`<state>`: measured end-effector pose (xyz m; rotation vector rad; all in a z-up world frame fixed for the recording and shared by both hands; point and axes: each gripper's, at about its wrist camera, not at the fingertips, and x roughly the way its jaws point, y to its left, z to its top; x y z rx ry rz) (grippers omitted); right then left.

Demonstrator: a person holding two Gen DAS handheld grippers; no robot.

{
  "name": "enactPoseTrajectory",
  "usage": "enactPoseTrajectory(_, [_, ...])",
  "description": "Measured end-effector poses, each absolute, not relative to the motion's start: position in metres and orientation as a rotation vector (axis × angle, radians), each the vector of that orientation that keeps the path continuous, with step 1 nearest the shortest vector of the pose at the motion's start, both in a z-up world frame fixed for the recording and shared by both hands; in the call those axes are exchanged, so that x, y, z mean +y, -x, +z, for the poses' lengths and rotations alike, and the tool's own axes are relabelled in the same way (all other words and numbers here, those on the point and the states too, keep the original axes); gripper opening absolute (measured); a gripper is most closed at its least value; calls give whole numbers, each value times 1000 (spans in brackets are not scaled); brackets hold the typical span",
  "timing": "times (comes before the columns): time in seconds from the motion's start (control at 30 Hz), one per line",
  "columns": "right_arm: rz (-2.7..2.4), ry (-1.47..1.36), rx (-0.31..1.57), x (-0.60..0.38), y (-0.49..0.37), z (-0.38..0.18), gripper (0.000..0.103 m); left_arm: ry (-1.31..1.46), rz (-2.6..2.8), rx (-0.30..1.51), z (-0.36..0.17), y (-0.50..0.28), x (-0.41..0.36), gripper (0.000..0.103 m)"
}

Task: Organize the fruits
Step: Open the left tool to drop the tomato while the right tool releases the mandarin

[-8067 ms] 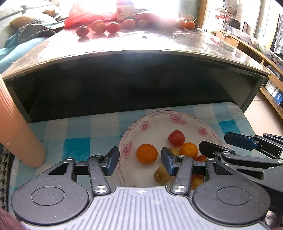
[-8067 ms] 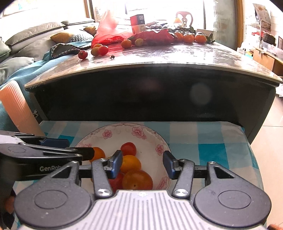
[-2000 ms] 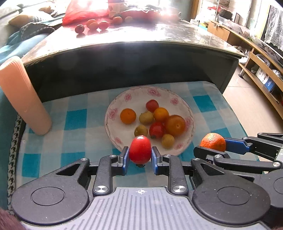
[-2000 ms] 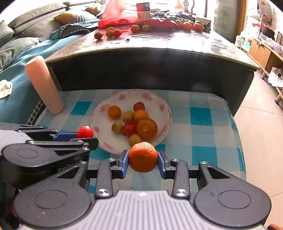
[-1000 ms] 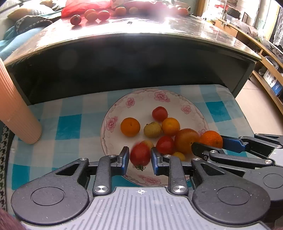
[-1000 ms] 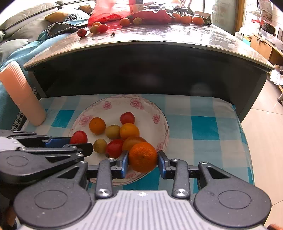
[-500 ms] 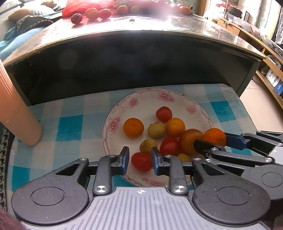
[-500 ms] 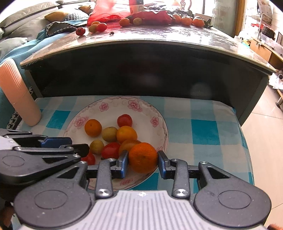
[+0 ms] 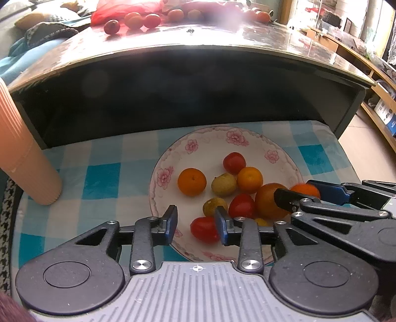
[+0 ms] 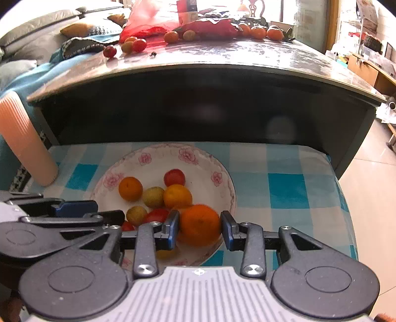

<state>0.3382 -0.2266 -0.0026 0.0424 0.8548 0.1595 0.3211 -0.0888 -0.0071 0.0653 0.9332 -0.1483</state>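
Left claw [image 9: 196, 224]: jaws apart and just been opening; the red tomato [image 9: 204, 229] lies on the near part of the plate between them, close against the right pad, not squeezed
Right claw [image 10: 199, 229]: jaws a little apart around the orange [image 10: 200, 225]; its left pad sits against the fruit, a thin gap shows at the right pad, so I cannot tell whether it is clamped
Orange: at the near right of the plate, over its rim, beside the other fruit
Plate [image 9: 250, 142]: white with pink flowers, on the blue and white checked cloth [image 9: 104, 178]; it holds a small orange fruit at the left, a red tomato at the far side, yellow-green fruit in the middle, more orange and red fruit at the right
Cloth: covers a low surface in front of the dark worktop [image 10: 222, 67]
Worktop: farther back and higher; loose red and orange fruit [image 10: 135, 45] and a red bag [image 10: 148, 22] lie along its far edge
Ribbed pink cylinder [image 9: 22, 153]: leans at the far left edge of the cloth, well apart from the plate
Background: a sofa with cushions at the far left, shelves at the right
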Motion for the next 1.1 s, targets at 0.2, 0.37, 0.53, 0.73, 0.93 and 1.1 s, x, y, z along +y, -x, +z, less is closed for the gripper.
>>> enactPoseTrajectory(0.2, [166, -80, 848, -230, -340, 0, 53, -61, -143, 930, -6, -321, -86, 45])
enactPoseTrajectory(0.37, [162, -100, 832, -234, -341, 3, 56, -66, -151, 924, -4, -319, -87, 47])
enactPoseTrajectory(0.53, [157, -111, 826, -237, -340, 3, 57, -71, -156, 920, -3, -318, -87, 49])
enactPoseTrajectory(0.73, [152, -106, 821, -237, -336, 5, 57, -79, -150, 916, -2, -317, -87, 51])
enactPoseTrajectory(0.93, [138, -91, 829, -237, -327, 7, 57, -100, -144, 908, 1, -312, -90, 61])
enactPoseTrajectory(1.1, [117, -77, 837, -241, -307, 9, 57, -114, -146, 879, 8, -299, -92, 73])
